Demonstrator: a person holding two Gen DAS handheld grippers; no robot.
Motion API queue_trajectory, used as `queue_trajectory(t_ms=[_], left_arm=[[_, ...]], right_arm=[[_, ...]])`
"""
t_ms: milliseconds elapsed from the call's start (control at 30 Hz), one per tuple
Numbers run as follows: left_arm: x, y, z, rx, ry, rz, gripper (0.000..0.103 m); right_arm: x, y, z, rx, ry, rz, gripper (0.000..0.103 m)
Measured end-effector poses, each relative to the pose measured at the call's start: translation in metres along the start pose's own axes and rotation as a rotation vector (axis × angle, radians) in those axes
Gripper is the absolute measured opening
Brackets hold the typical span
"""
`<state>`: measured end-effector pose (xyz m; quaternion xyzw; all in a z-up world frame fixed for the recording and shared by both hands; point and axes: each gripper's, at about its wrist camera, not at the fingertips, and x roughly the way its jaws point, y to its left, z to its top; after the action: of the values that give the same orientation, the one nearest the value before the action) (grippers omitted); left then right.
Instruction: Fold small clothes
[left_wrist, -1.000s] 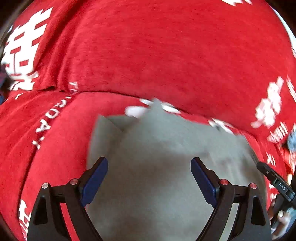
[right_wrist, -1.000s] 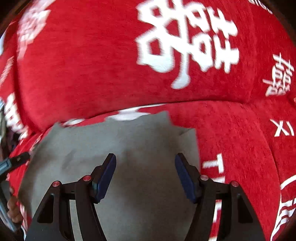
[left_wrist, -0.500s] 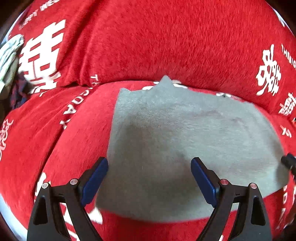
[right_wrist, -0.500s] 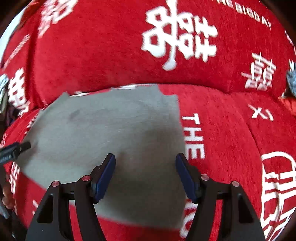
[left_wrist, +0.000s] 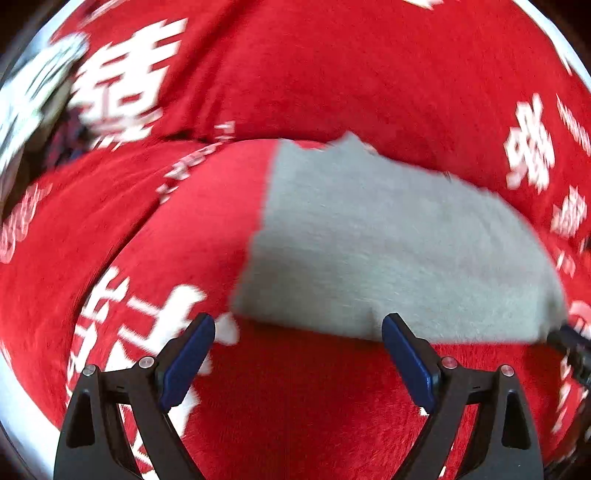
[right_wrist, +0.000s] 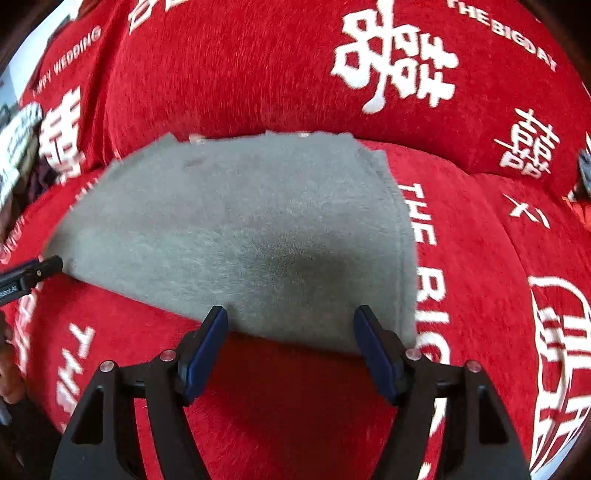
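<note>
- A folded grey cloth (right_wrist: 236, 229) lay flat on the red sofa seat (right_wrist: 295, 406), against the backrest.
- The left gripper (left_wrist: 297, 354) was spread wide, holding nothing.
- The right gripper (right_wrist: 291, 343) was released too, its jaws having just been opening, the cloth's near edge just ahead of its pads.

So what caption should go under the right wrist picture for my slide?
Open right gripper poised at the near edge of a flat grey cloth on a red sofa cover.
</note>
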<state>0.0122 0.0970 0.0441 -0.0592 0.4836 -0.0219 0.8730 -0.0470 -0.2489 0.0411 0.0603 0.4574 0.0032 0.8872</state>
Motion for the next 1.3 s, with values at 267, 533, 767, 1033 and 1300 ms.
queue_trajectory(t_ms=[267, 533, 767, 1033, 1300], left_arm=[[0.028, 0.04, 0.012, -0.172, 0.088, -0.129, 0.093], [0.051, 0.02, 0.034, -0.178, 0.109, -0.334, 0.093], [0.061, 0.045, 0.034, -0.28, 0.057, -0.522, 0.071], [0.071, 0.051, 0.034, -0.282, 0.058, -0.499, 0.03], [0.07, 0.042, 0.035, -0.255, 0.048, -0.464, 0.026]], right_arm=[[-0.016, 0.021, 0.012, 0.007, -0.035, 0.048, 0.074], [-0.009, 0.054, 0.029, -0.043, -0.014, 0.08, 0.074], [0.021, 0.096, 0.089, -0.067, 0.045, 0.187, 0.077], [0.126, 0.183, 0.172, -0.066, 0.243, 0.288, 0.079], [0.206, 0.261, 0.191, -0.089, 0.424, 0.236, 0.079]])
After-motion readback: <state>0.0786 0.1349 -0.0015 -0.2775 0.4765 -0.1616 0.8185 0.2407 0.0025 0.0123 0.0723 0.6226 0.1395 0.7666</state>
